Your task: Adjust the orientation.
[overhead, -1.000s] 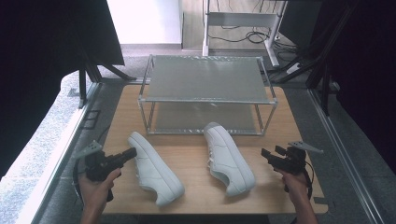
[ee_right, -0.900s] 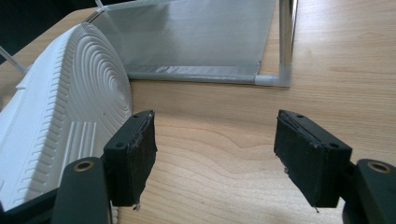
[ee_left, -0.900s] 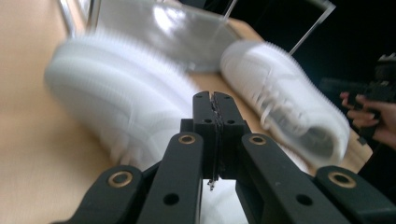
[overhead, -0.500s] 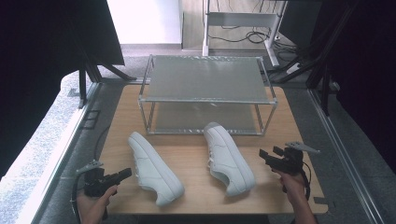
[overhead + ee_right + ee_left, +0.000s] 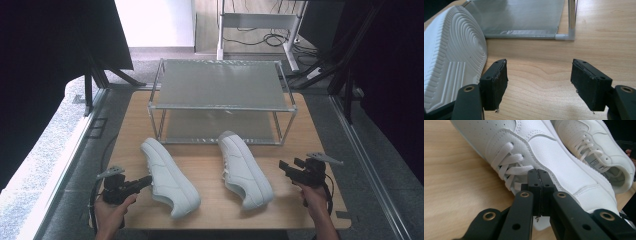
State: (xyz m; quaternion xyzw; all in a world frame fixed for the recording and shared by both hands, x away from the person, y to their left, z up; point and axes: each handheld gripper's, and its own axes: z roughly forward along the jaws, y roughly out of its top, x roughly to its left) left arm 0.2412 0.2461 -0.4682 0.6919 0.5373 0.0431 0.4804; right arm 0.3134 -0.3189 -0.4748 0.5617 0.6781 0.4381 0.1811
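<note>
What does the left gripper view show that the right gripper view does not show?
Left gripper view: the shut left gripper just in front of the laces of the left shoe, and the top of the right shoe with its tongue label.

Right gripper view: the open right gripper, the right shoe's ribbed sole, and the metal rack.

Both: the right shoe and the wooden table.

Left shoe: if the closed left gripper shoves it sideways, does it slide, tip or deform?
Probably slides: the left shoe lies low and long on smooth wood table, so tipping looks unlikely. A push near one end may swivel it. The leather-like upper looks fairly stiff; the laces are floppy and could snag the shut left gripper.
</note>
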